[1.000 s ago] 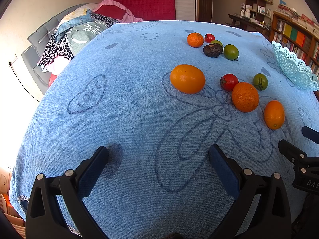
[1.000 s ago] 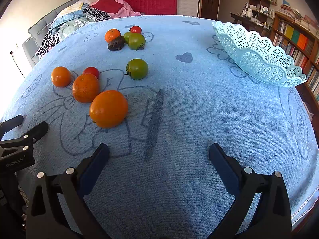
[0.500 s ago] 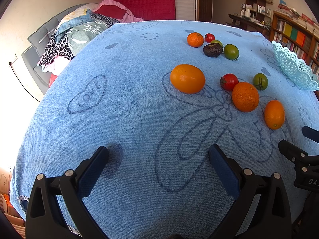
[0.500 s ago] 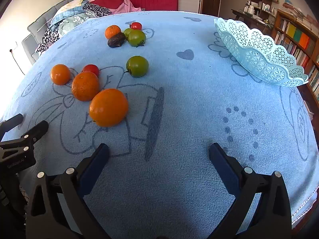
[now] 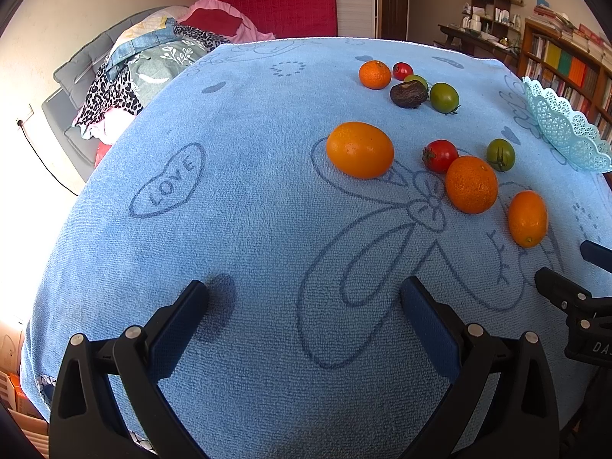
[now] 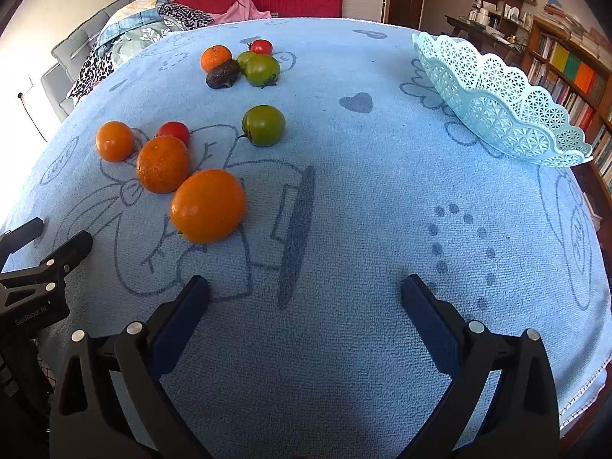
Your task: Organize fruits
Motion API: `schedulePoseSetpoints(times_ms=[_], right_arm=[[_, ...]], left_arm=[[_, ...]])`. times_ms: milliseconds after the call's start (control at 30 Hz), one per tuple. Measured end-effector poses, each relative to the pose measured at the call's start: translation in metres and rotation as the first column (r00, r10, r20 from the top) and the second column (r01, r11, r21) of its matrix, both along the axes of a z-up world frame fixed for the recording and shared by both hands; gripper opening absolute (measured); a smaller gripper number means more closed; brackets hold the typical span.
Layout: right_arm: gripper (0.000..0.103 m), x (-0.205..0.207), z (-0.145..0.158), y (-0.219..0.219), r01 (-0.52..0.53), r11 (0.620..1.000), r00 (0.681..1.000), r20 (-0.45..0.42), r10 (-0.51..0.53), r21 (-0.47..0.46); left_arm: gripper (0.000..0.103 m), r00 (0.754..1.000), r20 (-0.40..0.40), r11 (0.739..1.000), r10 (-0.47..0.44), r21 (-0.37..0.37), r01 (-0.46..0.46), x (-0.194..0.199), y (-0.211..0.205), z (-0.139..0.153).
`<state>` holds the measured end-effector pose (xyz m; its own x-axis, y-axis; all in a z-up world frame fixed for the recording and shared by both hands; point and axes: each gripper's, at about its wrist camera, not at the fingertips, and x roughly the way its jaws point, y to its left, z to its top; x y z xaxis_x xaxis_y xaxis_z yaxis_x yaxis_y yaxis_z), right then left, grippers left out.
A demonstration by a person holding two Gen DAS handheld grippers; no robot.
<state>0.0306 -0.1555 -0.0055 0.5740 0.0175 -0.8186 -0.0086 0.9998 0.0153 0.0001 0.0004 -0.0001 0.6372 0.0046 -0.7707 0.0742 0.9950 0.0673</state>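
On the blue cloth (image 6: 363, 199) the lace basket (image 6: 497, 107) looks empty; left gripper (image 5: 304, 298) and right gripper (image 6: 306, 294) gape, holding nothing

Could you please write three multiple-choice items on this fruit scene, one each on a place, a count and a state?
1. Where is the lace basket?
A. right edge of the towel
B. among the oranges
C. on the sofa

2. How many red tomatoes lie on the blue towel?
A. none
B. two
C. five

3. What state is the right claw in?
A. shut on an orange
B. open, empty
C. shut on a tomato

Answers: 1 A, it sits at the right edge; 2 B, one near, one far; 3 B, fingers apart over bare towel.
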Motion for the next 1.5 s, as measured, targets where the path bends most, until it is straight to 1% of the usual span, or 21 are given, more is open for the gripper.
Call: schedulePoseSetpoints(times_ms=[633,700,800,1000,1133,1167,1200,1300,1433,1467,1500], right_arm=[[0.101,-0.003,0.002,-0.001,0.002,1.000,1.000,0.016,-0.002,0.000],[0.101,-0.005,0.005,-0.002,0.003,1.000,1.000,0.024,-0.004,0.018],[0.101,-0.009,0.010,-0.003,-0.009,0.998,0.999,0.038,0.006,0.069],[0.101,-0.013,0.029,-0.003,-0.063,0.988,0.994,0.092,0.050,0.142],[0.101,-0.007,0.038,0.007,-0.113,0.983,0.989,0.113,0.096,0.146],[0.100,-0.005,0.038,0.009,-0.124,0.980,0.988,0.112,0.107,0.155],[0.094,-0.002,0.039,0.011,-0.136,0.977,0.987,0.110,0.118,0.167],[0.082,0.006,0.037,0.018,-0.165,0.968,0.984,0.092,0.150,0.187],[0.075,0.015,0.029,0.027,-0.190,0.967,0.981,0.070,0.180,0.171],[0.071,0.017,0.027,0.028,-0.194,0.966,0.981,0.063,0.185,0.169],[0.070,0.020,0.025,0.029,-0.195,0.966,0.980,0.056,0.188,0.168]], left_arm=[[0.098,1.000,0.002,1.000,-0.004,-0.004,0.004,0.000,0.000,0.000],[0.098,1.000,0.005,1.000,-0.010,-0.008,0.010,-0.002,0.001,0.003],[0.098,1.000,0.009,1.000,-0.016,-0.015,0.016,-0.003,0.002,0.005],[0.098,0.999,0.043,0.999,-0.032,0.010,0.032,-0.007,-0.002,0.017],[0.098,0.997,0.073,0.999,-0.036,0.001,0.036,-0.001,0.000,0.035],[0.098,0.996,0.078,0.999,-0.035,0.004,0.035,0.002,-0.001,0.038],[0.098,0.996,0.083,0.999,-0.034,0.008,0.033,0.005,-0.001,0.041],[0.098,0.997,0.073,0.999,-0.033,0.006,0.033,0.015,-0.001,0.043],[0.096,0.998,0.041,0.999,-0.041,-0.027,0.042,0.030,-0.001,0.040],[0.096,0.999,0.030,0.999,-0.041,-0.035,0.042,0.034,-0.002,0.039],[0.096,0.999,0.022,0.998,-0.045,-0.044,0.046,0.036,-0.001,0.037]])
